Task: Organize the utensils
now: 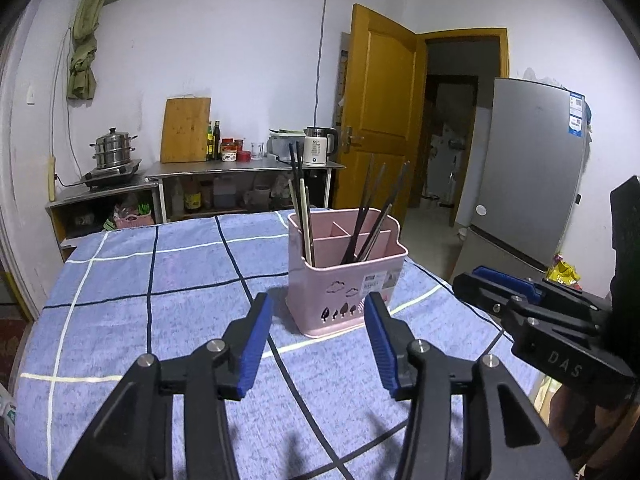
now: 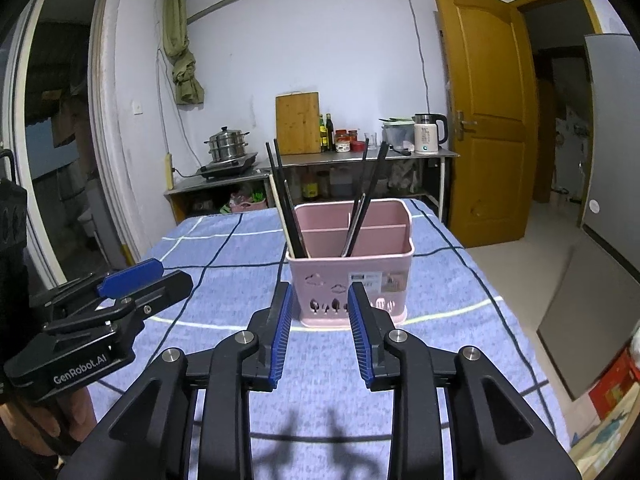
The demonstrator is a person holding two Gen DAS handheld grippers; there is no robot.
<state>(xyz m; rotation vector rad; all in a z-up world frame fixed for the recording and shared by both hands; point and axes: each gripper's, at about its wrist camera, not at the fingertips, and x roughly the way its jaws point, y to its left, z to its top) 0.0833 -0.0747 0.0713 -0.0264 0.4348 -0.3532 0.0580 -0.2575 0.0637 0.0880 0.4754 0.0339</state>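
A pink utensil holder (image 1: 344, 280) with compartments stands upright on the blue checked tablecloth (image 1: 160, 280). Dark chopsticks (image 1: 362, 216) lean in its middle compartment, and dark and pale chopsticks (image 1: 304, 216) stand at its left end. My left gripper (image 1: 318, 312) is open and empty, a little short of the holder. My right gripper (image 2: 318, 300) is open and empty, just in front of the holder (image 2: 350, 276). The chopsticks (image 2: 360, 208) show in the right wrist view too. Each gripper appears in the other's view, the right (image 1: 504, 284) and the left (image 2: 140, 276).
A steel counter (image 1: 240, 168) along the back wall holds a cutting board, bottles, a kettle and a steamer pot. A wooden door (image 1: 380, 120) stands open at the right, with a grey fridge (image 1: 532, 168) beside the table's right edge.
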